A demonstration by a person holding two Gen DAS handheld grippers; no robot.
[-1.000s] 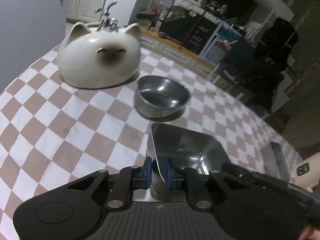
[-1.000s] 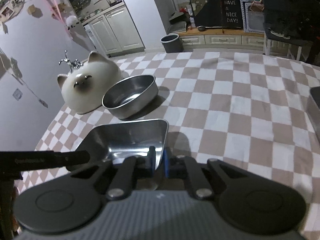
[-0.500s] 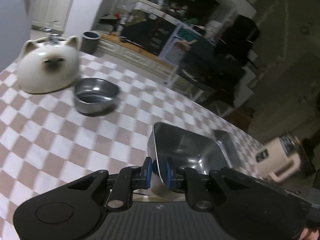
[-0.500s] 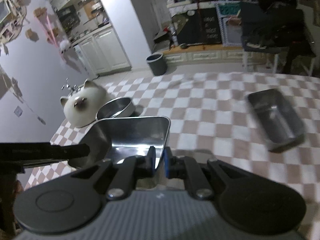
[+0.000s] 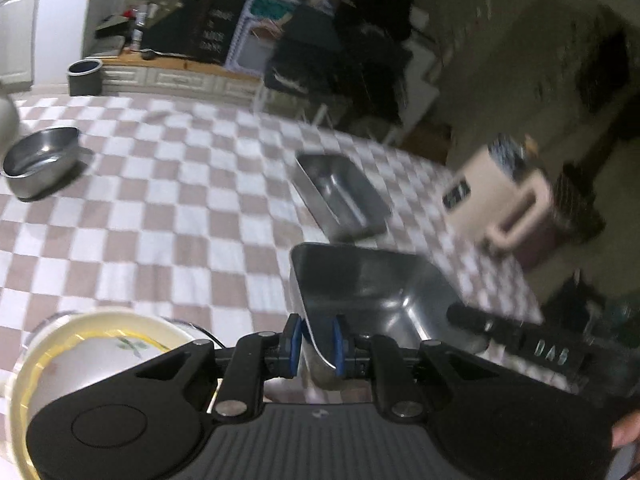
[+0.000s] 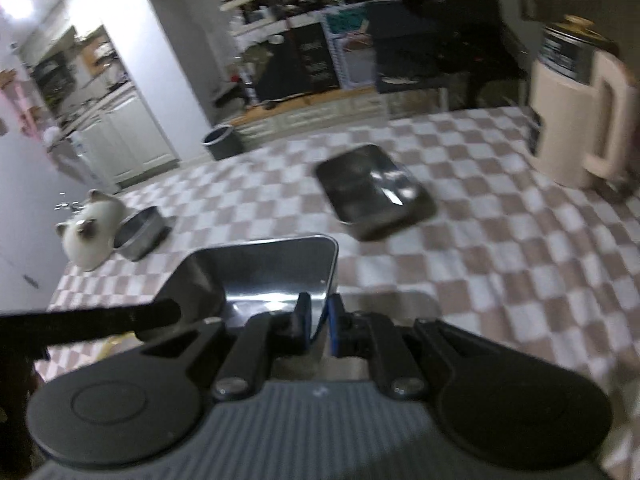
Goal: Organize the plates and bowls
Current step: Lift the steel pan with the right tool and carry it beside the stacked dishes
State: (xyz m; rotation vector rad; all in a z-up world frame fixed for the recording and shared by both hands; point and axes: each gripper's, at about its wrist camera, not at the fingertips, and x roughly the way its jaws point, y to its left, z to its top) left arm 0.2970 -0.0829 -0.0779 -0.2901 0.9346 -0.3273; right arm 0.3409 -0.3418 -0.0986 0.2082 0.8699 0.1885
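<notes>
Both grippers hold one rectangular steel tray (image 5: 376, 292) lifted above the checkered table. My left gripper (image 5: 316, 342) is shut on its near-left rim. My right gripper (image 6: 318, 326) is shut on the rim of the same tray (image 6: 264, 272) at its near-right corner. A second rectangular steel tray (image 5: 340, 196) lies on the cloth beyond it and also shows in the right wrist view (image 6: 374, 190). A round steel bowl (image 5: 40, 160) sits at far left, and in the right wrist view (image 6: 140, 232) it sits beside a white cat-shaped dish (image 6: 90, 230). A cream plate with a yellow rim (image 5: 92, 352) lies under my left gripper.
A cream jug with a handle (image 6: 580, 120) stands at the table's right side, also in the left wrist view (image 5: 516, 208). The checkered tablecloth (image 5: 160, 216) covers the table. Cabinets, a bin (image 6: 220, 142) and dark furniture stand beyond the far edge.
Both grippers have carried the held tray up and to the right, away from the cat dish and round bowl. The second tray, the jug and the cream plate have come into view.
</notes>
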